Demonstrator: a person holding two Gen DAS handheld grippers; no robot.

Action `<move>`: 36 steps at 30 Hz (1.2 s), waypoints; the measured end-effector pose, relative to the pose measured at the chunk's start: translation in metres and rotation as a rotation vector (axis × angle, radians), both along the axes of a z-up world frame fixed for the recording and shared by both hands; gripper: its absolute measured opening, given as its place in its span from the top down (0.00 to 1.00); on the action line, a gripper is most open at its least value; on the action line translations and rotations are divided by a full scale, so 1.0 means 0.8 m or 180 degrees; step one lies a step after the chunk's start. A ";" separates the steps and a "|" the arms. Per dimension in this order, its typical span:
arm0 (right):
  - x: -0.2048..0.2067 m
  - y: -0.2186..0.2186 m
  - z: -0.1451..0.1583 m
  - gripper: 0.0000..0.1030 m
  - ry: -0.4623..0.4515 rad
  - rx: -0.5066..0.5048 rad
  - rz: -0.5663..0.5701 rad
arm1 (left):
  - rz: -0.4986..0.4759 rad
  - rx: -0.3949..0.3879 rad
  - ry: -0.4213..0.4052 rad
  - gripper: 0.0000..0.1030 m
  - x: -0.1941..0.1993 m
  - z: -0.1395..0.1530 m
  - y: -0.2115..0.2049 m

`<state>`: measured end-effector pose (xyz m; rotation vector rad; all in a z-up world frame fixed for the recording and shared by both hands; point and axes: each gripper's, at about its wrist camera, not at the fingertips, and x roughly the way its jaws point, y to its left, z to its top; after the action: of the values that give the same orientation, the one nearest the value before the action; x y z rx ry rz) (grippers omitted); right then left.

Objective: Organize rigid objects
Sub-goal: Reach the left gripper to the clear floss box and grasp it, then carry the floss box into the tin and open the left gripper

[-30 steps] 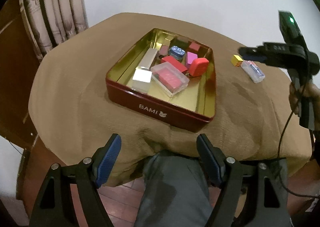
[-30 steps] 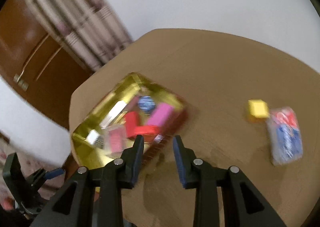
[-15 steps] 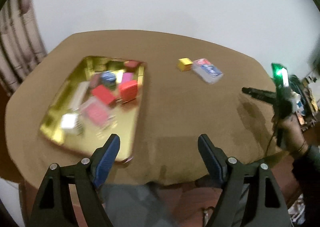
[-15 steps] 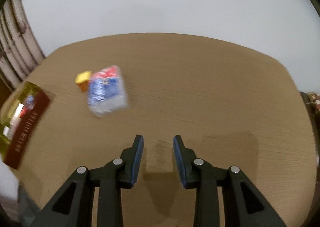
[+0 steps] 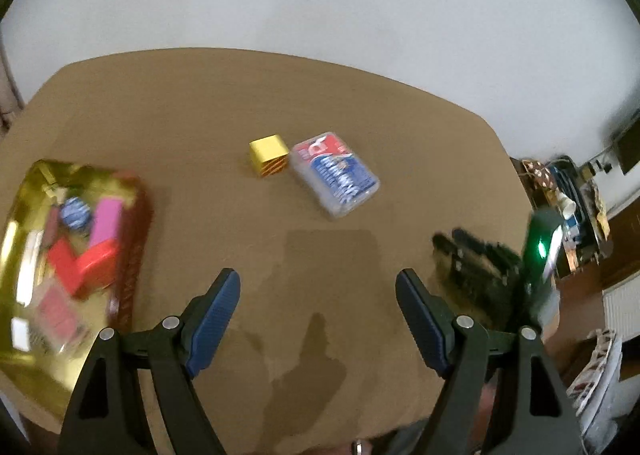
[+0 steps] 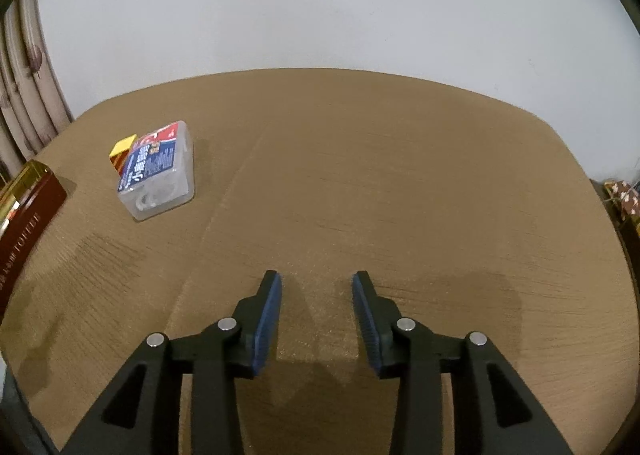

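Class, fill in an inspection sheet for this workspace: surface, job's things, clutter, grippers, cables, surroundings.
Surface: table under a brown cloth.
Job's things: gold tin at the left holding blocks; yellow cube and clear plastic case out on the cloth, side by side.
Clutter: nothing seen on the table.
Grippers: left gripper open, empty; right gripper open, empty.
Cables: nothing seen.
Surroundings: white wall, curtain, crowded shelf.

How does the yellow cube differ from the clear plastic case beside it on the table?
The yellow cube is opaque and blocky; the clear plastic case is see-through, flat and longer. The cube has orange stripes on one side; the case carries a red and blue label. Both lie close together on the brown table, outside the tin.
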<state>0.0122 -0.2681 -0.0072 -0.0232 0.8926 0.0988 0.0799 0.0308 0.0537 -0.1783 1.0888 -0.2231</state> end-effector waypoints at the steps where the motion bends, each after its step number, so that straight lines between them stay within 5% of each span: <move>1: 0.002 -0.004 -0.001 0.59 -0.0001 0.0041 -0.0009 | 0.0021 -0.0033 0.0024 0.26 0.017 -0.003 -0.013; 9: 0.014 -0.036 -0.007 0.55 -0.0066 0.0428 -0.0045 | 0.0384 -0.0010 0.0320 0.26 0.115 -0.044 -0.060; 17: 0.009 -0.059 -0.002 0.55 -0.0119 0.0670 0.0057 | 0.0595 0.0135 0.0492 0.26 0.156 -0.081 -0.079; 24: -0.004 -0.071 0.002 0.54 -0.0150 0.0775 0.0108 | 0.0726 0.0121 0.0640 0.27 0.174 -0.106 -0.080; 26: -0.005 -0.076 0.000 0.54 -0.0144 0.0795 0.0113 | 0.0783 0.0103 0.0748 0.37 0.176 -0.118 -0.078; 31: -0.011 -0.060 0.017 0.54 -0.0142 0.0810 0.0096 | 0.0730 0.0337 0.0622 0.42 0.168 -0.118 -0.092; 36: -0.002 -0.055 0.016 0.54 -0.0077 0.0775 0.0079 | 0.0501 0.0286 0.0557 0.42 0.139 -0.106 -0.111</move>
<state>0.0108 -0.3118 0.0057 0.1909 0.8515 0.2294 0.1915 -0.0582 -0.0310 -0.2049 1.2498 -0.0172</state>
